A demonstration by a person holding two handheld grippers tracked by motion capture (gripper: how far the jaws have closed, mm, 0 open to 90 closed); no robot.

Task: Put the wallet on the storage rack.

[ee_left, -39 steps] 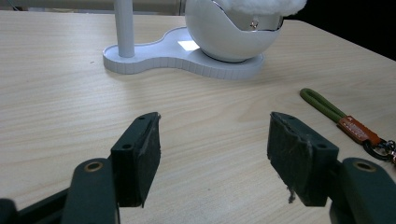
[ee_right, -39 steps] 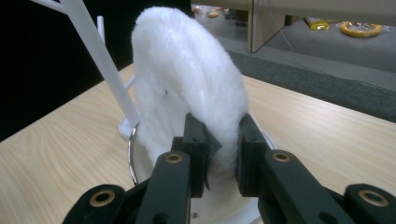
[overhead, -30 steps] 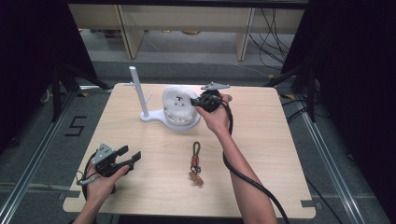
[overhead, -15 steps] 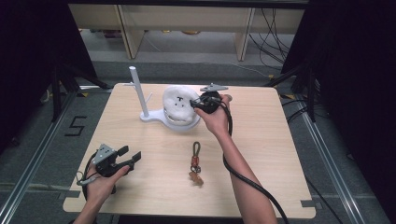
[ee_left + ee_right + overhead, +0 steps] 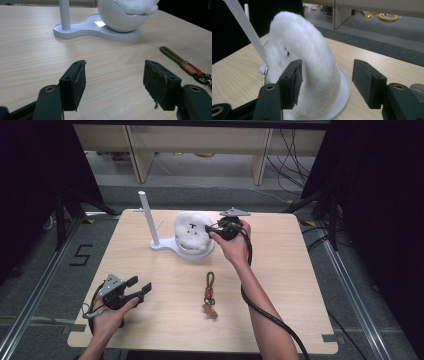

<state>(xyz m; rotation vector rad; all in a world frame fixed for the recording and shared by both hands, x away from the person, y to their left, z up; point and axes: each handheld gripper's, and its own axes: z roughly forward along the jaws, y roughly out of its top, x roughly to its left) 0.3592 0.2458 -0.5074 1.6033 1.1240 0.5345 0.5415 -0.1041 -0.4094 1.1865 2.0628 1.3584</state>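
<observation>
A white fluffy plush (image 5: 191, 229) with a small dark face sits in a round white bowl (image 5: 119, 21) on a white stand (image 5: 164, 245) with an upright pole (image 5: 145, 215). My right gripper (image 5: 214, 228) is at the plush's right side, open. In the right gripper view the plush (image 5: 304, 70) bulges between the jaws of that gripper (image 5: 327, 72), the left jaw against its fur. My left gripper (image 5: 136, 288) rests open near the table's front left, and nothing lies between its pads (image 5: 114, 68). A green keychain strap (image 5: 208, 292) with an orange tag lies mid-table.
The wooden table (image 5: 300, 270) has bare room at the right and front. The strap (image 5: 178, 60) lies to the right of the left gripper's jaws. A cable (image 5: 260, 307) trails from the right gripper along the forearm. Dark floor and shelving lie beyond the table.
My right gripper has edged left, closer onto the plush. The left gripper and the keychain strap have stayed put.
</observation>
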